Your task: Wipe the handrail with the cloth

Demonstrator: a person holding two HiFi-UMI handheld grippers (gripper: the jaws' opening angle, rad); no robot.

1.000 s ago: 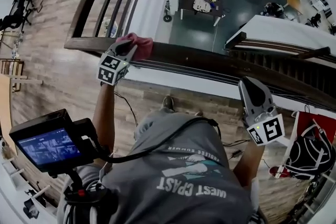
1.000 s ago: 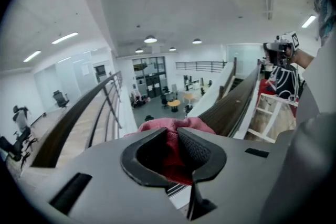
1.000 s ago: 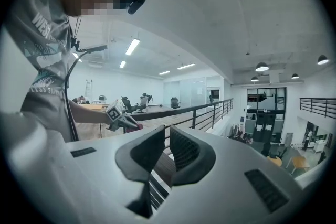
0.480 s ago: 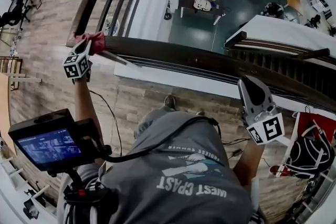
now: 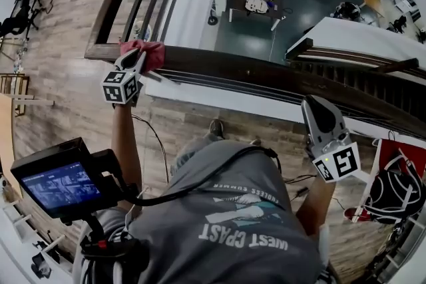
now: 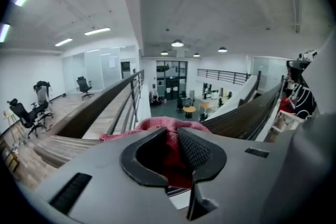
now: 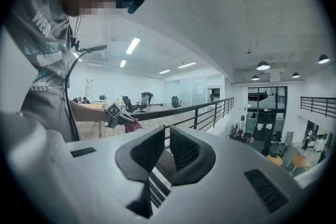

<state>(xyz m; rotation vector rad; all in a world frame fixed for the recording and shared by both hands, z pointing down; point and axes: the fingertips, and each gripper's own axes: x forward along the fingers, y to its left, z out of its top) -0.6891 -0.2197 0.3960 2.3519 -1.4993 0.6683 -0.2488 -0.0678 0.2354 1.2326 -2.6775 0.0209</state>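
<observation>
My left claw (image 5: 135,60) sits in the upper left of the head view, and it is clamped on the cloth (image 5: 149,53). In the left gripper view the two jaws of that claw (image 6: 172,135) stand partly apart with the red cloth (image 6: 169,157) bunched between them. The ribbed pad presses into the fabric, and more of it spills out past the tips. The cloth lies on top of the handrail (image 5: 253,71), close to the corner where the dark wooden rail bends away toward the top of the frame. From there the rail runs across the picture toward the right edge, with thin bars under it.

My right claw (image 5: 311,105) is at the centre right of the head view, its tip just at the near edge of the handrail; I cannot tell whether it touches. In the right gripper view that claw (image 7: 166,140) has only a narrow slit between its jaws and nothing held in it. Through the slit I see the brown of the handrail (image 7: 173,110). Far off at the left of that view my left claw (image 7: 117,115) shows small, with the cloth (image 7: 134,125) beside it on the rail.

A small monitor (image 5: 60,184) on a rig fills the lower left of the head view.
</observation>
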